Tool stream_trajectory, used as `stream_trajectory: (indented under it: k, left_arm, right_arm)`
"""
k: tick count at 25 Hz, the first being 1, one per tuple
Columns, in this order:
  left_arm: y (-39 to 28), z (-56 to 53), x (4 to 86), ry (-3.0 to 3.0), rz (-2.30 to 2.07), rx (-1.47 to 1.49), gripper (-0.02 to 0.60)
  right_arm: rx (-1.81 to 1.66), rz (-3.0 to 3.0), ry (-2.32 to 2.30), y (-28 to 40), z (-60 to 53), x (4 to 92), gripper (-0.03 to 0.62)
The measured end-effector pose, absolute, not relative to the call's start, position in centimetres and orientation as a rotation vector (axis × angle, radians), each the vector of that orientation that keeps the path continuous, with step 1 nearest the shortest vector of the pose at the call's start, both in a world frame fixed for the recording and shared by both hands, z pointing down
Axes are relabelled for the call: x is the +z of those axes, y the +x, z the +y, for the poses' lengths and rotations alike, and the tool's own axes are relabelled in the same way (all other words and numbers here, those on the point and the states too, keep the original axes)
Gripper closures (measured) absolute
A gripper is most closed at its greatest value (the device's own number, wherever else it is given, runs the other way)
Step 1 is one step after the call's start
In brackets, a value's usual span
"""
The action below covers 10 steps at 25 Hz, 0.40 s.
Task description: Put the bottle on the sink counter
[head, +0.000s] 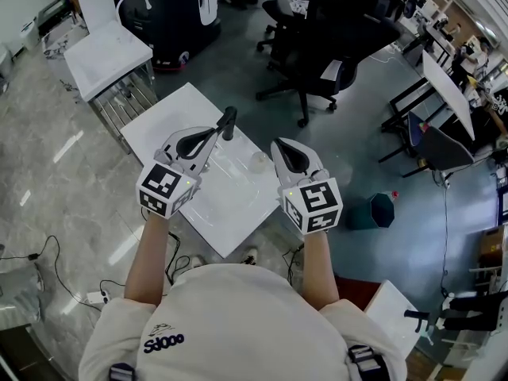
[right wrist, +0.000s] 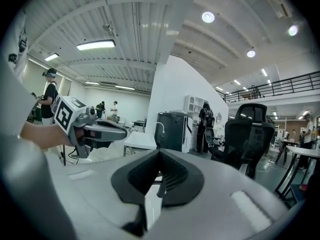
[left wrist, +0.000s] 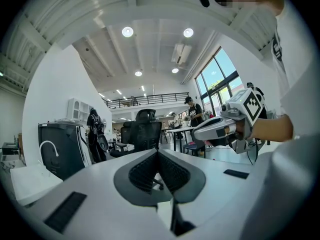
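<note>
head view: left gripper [head: 213,136] and right gripper [head: 279,146] over white counter [head: 171,113] mid-frame; faint clear shape [head: 259,161] between them may be the bottle | left gripper view: jaws together, empty | right gripper view: jaws together, empty; risk: closed jaws could topple it on approach

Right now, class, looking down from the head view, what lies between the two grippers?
Head view: the white sink counter lies between the left gripper and the right gripper, bearing one small clear item, too faint to name.
</note>
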<state>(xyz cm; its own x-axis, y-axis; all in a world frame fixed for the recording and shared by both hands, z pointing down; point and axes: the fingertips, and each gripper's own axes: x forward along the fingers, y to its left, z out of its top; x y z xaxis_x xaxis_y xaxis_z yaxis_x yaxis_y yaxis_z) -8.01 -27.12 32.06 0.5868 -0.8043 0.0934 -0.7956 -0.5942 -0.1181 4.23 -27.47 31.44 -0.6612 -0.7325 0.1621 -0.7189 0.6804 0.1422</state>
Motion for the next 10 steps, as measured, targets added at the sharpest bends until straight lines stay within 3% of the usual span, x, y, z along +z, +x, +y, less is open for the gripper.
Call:
stream_trajectory:
  k: [10]
  left_arm:
    - [-8.44,-27.08,32.83,-2.74,1.409,-0.246,0.575]
  right_arm:
    - [-0.078,-2.684,1.175,4.25,-27.28,31.95,0.585]
